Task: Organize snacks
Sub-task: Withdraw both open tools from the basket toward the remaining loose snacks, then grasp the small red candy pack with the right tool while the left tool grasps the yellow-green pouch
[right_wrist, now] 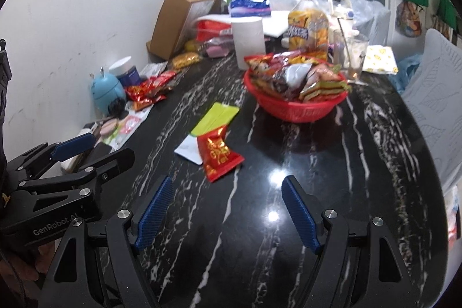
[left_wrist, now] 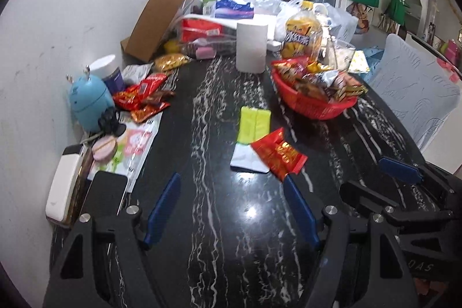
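Both the left gripper point(left_wrist: 231, 181) and right gripper point(right_wrist: 228, 184) hung with fingers apart and empty, the red snack packet point(right_wrist: 219, 156) at twelve o'clock, the red basket point(right_wrist: 297, 110) at one.

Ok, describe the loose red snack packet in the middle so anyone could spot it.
Start at the red basket piled with snacks on the black marble table. Nearer the camera lies a yellow-green and white packet. The red packet with gold print overlaps its white end, lying alone.

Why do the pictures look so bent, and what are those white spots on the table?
Left wrist view: the fisheye lens bows the table and darkens the corners; the spot is lamp glare. Right wrist view: same bending, two glare spots, red basket slightly blurred.
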The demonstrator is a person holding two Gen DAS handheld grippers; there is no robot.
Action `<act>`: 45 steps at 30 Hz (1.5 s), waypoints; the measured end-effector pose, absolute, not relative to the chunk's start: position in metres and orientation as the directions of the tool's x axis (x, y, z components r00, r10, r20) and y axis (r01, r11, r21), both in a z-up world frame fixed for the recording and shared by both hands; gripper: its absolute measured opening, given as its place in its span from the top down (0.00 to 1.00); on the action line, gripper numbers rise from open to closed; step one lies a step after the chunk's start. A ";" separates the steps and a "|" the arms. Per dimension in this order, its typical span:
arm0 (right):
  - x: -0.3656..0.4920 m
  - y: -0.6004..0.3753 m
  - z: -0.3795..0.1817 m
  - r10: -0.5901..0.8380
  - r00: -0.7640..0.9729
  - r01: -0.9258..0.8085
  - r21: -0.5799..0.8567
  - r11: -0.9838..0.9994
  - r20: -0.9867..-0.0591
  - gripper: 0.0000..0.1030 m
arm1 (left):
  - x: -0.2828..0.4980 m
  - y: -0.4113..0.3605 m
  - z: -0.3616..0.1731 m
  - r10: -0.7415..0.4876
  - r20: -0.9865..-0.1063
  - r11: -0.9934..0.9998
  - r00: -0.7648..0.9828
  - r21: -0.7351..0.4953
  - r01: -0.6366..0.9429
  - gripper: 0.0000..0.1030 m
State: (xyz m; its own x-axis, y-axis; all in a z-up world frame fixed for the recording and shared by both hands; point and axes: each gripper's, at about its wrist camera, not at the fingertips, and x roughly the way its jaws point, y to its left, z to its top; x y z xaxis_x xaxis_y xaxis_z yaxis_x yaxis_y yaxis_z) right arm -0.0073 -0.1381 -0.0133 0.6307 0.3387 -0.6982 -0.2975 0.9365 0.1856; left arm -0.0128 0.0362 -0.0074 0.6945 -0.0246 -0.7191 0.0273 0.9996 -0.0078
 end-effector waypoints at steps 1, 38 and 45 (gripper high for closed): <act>-0.006 -0.137 -0.016 0.339 0.626 -0.300 0.185 0.936 -0.702 0.24 | -0.012 0.037 -0.010 -0.023 -0.723 1.000 0.690 -0.008 0.025 0.29; 0.105 -0.090 -0.081 0.368 0.461 -0.396 0.184 0.900 -0.807 0.68 | 0.091 0.067 -0.069 -0.032 -0.824 0.998 0.566 -0.058 -0.027 0.29; 0.105 -0.116 -0.082 0.354 0.470 -0.325 0.214 0.921 -0.809 0.68 | 0.109 0.036 -0.075 -0.151 -0.825 0.988 0.544 -0.119 0.095 0.29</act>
State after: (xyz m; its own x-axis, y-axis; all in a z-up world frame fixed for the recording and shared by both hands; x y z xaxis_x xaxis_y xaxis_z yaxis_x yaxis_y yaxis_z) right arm 0.1046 -0.1161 -0.0821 0.4699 0.3538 -0.8087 -0.3246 0.9212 0.2144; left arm 0.1088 0.0357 -0.0747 0.5445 -0.1513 -0.8250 0.0948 0.9884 -0.1186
